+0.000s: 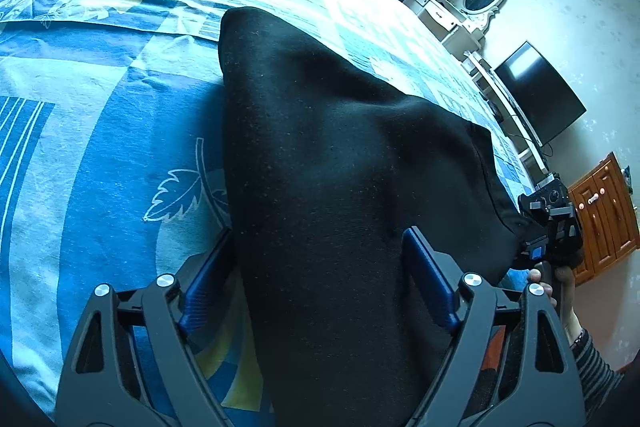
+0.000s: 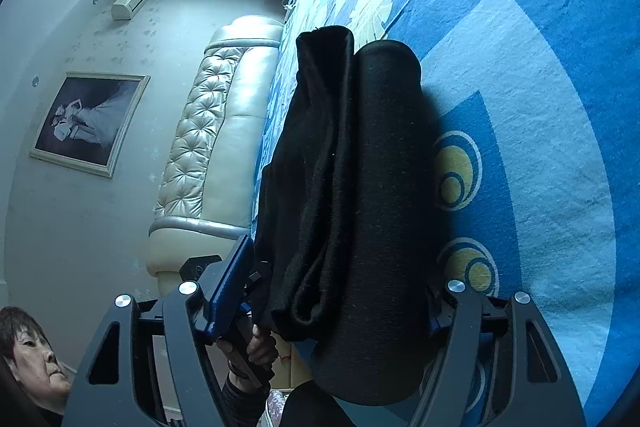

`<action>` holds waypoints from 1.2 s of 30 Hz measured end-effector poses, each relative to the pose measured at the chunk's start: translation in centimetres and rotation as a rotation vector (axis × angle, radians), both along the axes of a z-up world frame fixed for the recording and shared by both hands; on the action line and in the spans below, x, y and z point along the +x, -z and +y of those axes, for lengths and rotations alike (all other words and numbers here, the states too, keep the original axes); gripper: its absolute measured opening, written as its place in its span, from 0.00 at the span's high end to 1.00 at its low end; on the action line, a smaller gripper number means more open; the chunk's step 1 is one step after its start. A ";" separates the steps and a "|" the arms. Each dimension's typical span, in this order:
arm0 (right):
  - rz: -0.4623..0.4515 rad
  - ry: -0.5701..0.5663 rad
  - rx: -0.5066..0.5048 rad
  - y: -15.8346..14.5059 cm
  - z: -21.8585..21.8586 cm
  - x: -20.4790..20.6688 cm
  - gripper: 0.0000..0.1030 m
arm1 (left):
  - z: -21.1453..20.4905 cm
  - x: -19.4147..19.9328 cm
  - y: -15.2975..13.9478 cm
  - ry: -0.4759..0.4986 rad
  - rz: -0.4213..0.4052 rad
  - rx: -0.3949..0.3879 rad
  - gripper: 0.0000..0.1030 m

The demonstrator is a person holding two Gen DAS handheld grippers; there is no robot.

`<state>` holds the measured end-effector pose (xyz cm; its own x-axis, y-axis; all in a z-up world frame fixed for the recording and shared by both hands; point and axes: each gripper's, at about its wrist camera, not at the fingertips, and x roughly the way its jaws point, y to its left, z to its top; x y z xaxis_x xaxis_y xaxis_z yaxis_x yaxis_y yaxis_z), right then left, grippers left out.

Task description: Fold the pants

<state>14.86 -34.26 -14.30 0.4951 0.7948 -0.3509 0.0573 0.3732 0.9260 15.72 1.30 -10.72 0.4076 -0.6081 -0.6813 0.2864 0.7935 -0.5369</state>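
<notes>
My left gripper (image 1: 316, 267) has its jaws spread wide, the folded black fabric pants (image 1: 340, 187) lying between the blue pads without a firm pinch. My right gripper (image 2: 344, 291) likewise straddles the pants' (image 2: 360, 187) rolled edge, jaws wide. The pants rest on the blue patterned bedspread (image 1: 100, 167), which spreads bare past their left edge. Beyond the pants' far end stand a white dresser with oval mirror (image 1: 472, 3) and a dark television (image 1: 540, 91).
</notes>
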 end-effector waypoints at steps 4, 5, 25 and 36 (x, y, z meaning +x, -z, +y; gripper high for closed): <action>-0.004 0.007 0.006 0.1 -0.3 -0.3 0.33 | 0.1 -0.1 0.0 0.004 0.012 -0.019 0.14; -0.004 0.008 0.008 0.3 -0.7 -0.4 0.32 | 0.1 -0.1 0.0 0.003 0.014 -0.022 0.14; 0.014 0.088 0.126 0.8 -2.9 -3.4 0.32 | -0.7 -2.4 -1.1 -0.038 0.043 0.115 0.12; 0.074 0.143 -0.040 -1.3 -3.8 -6.2 0.27 | -1.8 -6.7 -4.0 -0.105 -0.005 0.274 0.12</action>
